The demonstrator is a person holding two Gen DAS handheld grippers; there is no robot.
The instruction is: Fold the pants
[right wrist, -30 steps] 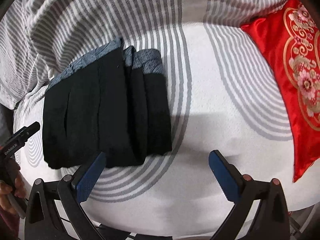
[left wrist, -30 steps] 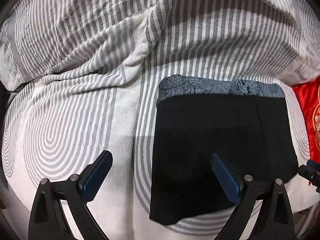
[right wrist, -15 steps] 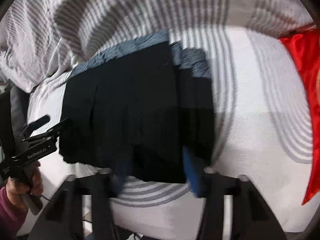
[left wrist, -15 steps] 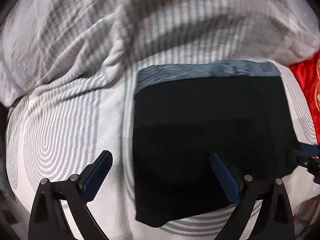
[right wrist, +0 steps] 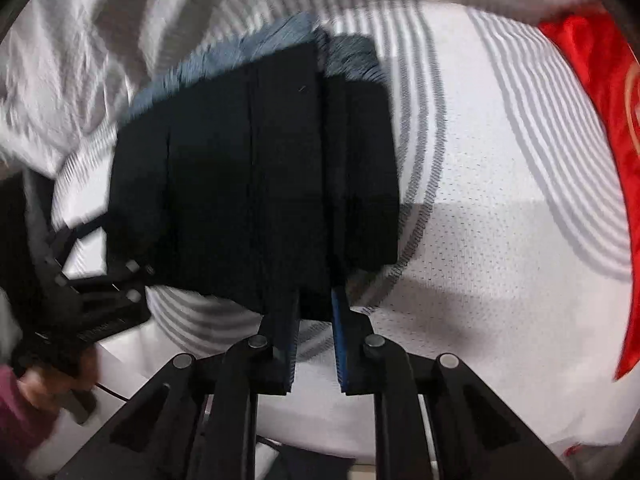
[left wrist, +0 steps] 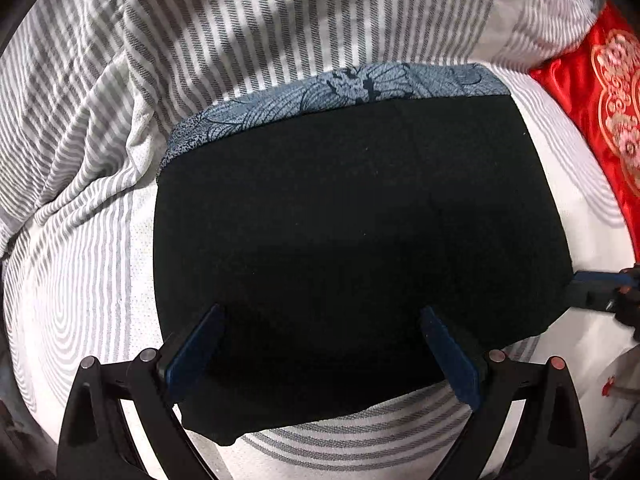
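Note:
The pants (left wrist: 352, 240) are black with a blue patterned band at the far edge. They lie folded in a rectangle on the striped bed. My left gripper (left wrist: 324, 344) is open, its fingers spread over the near edge of the pants. My right gripper (right wrist: 314, 300) has its jaws nearly together at the near edge of the pants (right wrist: 260, 168); the view is blurred and a fold of black cloth seems to sit between the pads. The right gripper also shows in the left wrist view (left wrist: 600, 284) at the pants' right edge.
A white and grey striped sheet (left wrist: 80, 280) covers the bed. A bunched striped quilt (left wrist: 240, 32) lies behind the pants. A red embroidered pillow (left wrist: 612, 100) lies to the right, also in the right wrist view (right wrist: 600, 80).
Both grippers moved in to the pants. The left gripper shifted right over the near edge, staying open. The right gripper's jaws closed from wide open to nearly together at the near edge.

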